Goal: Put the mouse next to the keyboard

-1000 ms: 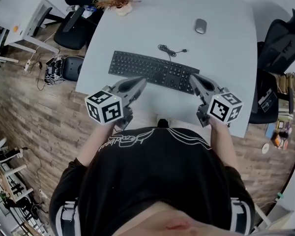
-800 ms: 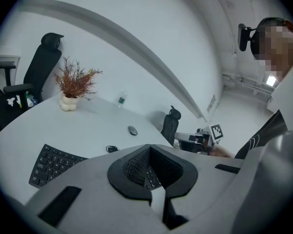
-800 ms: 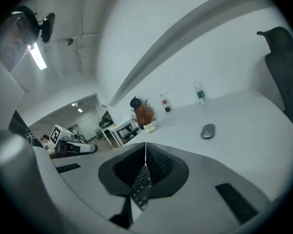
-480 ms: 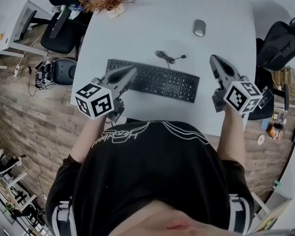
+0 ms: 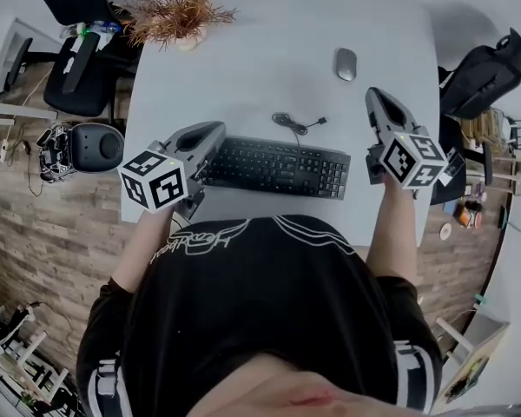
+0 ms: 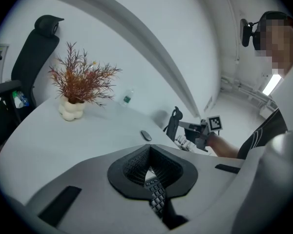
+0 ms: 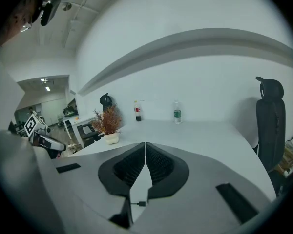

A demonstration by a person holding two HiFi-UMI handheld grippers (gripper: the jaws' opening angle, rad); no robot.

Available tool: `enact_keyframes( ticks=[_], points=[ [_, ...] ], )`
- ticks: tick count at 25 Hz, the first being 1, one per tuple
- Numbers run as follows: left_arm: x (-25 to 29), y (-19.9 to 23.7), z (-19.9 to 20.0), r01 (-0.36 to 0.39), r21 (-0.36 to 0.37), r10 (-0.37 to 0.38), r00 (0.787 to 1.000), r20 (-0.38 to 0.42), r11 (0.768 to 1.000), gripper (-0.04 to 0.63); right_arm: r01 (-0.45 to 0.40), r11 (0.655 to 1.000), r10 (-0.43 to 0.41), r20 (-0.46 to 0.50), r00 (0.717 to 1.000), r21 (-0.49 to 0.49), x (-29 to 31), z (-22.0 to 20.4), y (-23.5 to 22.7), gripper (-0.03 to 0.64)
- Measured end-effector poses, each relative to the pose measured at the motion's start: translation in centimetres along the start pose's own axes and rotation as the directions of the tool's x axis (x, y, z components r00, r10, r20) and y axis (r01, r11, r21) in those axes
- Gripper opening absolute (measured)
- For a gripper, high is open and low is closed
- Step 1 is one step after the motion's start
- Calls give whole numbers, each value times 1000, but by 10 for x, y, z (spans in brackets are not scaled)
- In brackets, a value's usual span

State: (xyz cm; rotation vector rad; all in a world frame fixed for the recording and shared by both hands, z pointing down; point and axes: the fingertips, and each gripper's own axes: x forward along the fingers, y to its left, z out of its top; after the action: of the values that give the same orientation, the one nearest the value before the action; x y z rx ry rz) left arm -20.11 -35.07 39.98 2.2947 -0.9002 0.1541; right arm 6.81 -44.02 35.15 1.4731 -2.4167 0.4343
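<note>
- Mouse (image 5: 346, 63) lies far up the table (image 5: 243, 68), well apart from the keyboard (image 5: 273, 165) and beyond my right claw (image 5: 375, 98), which is clenched on nothing.
- Reaching it with the jaws pressed together would, I judge, only knock it away.
- My left claw (image 5: 215, 130), also clenched and empty, hovers by the keyboard's left end. Dropping it could shove the keyboard.
- The loose cable (image 5: 297, 122) might snag a dragged mouse.

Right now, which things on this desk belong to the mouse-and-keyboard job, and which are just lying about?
Job:
small grey oval mouse; long black keyboard.

Lying about:
coiled black cable; dried reddish plant in white vase; dark red-labelled bottle; clear water bottle; black office chair.
</note>
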Motion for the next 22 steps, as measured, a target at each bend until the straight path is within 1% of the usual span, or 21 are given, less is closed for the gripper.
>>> enact_keyframes(
  ticks=[6, 10, 13, 17, 18, 19, 22],
  points=[
    [2, 33, -7, -9, -37, 7, 999, -45, 999, 8, 95, 995, -94, -30, 995, 10, 43, -8, -32, 11],
    [1, 60, -13, -31, -56, 27, 997, -76, 998, 8, 138, 990, -137, -51, 989, 25, 82, -17, -55, 11],
    [2, 74, -17, -42, -74, 35, 995, -90, 996, 8, 173, 984, -170, -79, 982, 36, 106, -27, -76, 11],
    [8, 88, -21, -41, -89, 32, 994, -102, 995, 8, 210, 978, -205, -138, 969, 21, 136, -40, -97, 15],
    [9, 92, -22, -40, -94, 30, 994, -103, 995, 8, 214, 977, -208, -154, 966, 19, 143, -44, -99, 35],
    [10, 95, -22, -39, -99, 29, 994, -103, 994, 8, 215, 976, -209, -169, 963, 19, 149, -47, -101, 71],
    [12, 105, -22, -41, -114, 30, 995, -99, 993, 8, 218, 976, -211, -212, 954, 10, 165, -58, -105, 126]
  ],
)
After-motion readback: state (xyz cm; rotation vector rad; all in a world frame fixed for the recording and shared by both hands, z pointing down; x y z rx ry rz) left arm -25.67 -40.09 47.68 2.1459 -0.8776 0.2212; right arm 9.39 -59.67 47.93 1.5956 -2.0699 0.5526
